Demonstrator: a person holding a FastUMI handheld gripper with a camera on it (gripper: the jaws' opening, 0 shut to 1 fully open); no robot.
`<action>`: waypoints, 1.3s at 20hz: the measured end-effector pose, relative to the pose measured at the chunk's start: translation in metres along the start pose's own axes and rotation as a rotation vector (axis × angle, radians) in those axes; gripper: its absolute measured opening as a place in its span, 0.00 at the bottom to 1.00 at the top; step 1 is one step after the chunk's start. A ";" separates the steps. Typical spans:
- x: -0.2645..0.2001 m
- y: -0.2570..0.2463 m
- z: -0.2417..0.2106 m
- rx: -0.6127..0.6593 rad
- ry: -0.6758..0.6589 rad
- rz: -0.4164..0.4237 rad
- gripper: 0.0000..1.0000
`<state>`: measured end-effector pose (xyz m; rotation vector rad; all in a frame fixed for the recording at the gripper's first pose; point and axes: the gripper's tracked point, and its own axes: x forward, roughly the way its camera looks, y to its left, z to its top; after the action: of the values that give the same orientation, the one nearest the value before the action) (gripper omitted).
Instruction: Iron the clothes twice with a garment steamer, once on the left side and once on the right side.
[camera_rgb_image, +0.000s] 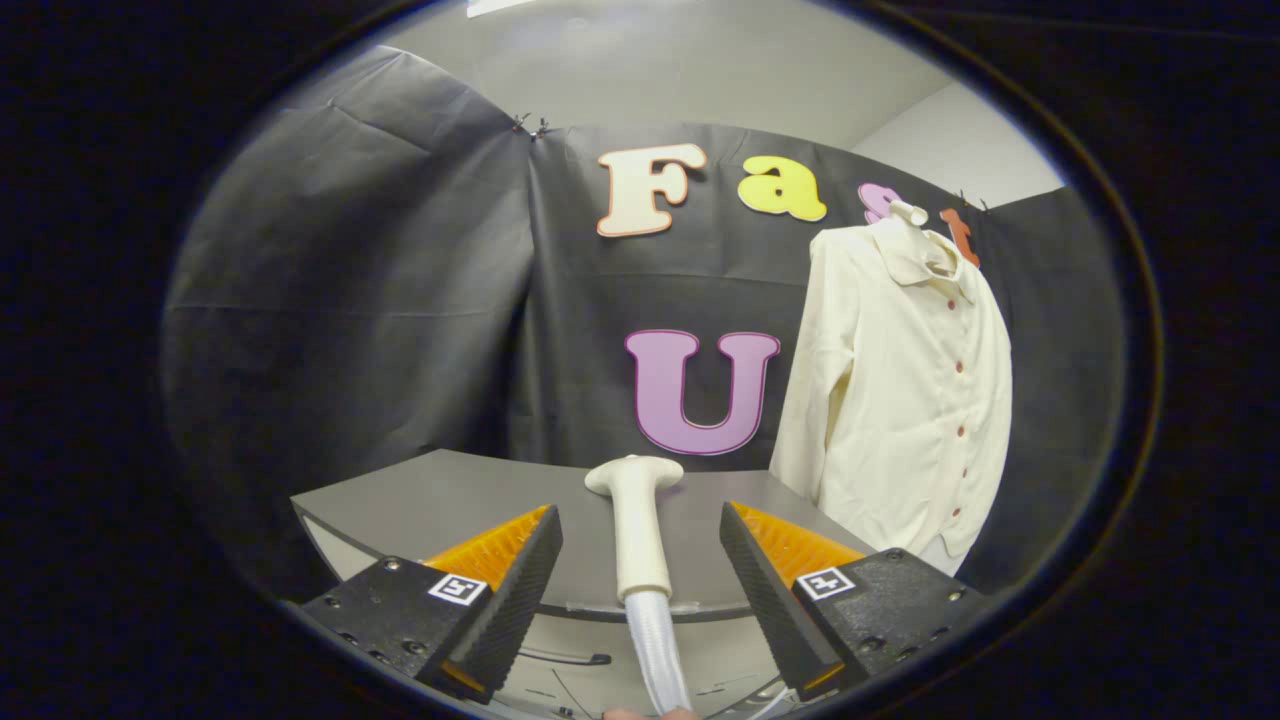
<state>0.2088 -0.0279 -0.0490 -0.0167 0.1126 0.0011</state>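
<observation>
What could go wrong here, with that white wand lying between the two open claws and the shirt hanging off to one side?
1. The gripper is open, its fingers on either side of the steamer handle without touching. The handle is smooth and rounded, so an off-centre squeeze might let it twist or slip.
2. The braided hose trails off the table edge; its drag could tug the steamer during lifting.
3. The shirt hangs loosely beyond the fingers to the right, so it may swing away when pressed.

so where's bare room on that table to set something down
The grey table is bare to the left of the steamer handle, out to its left corner. Right of the handle a narrower strip runs up to the hanging shirt, which crowds that side. The open tongs straddle the handle without touching it.
</observation>
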 end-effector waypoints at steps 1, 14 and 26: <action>0.008 0.001 -0.002 0.000 0.008 0.002 0.97; 0.079 -0.010 -0.060 -0.049 0.230 -0.043 0.80; 0.076 0.001 -0.071 0.030 0.243 -0.009 0.43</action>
<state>0.2762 -0.0283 -0.1285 0.0124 0.3557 -0.0117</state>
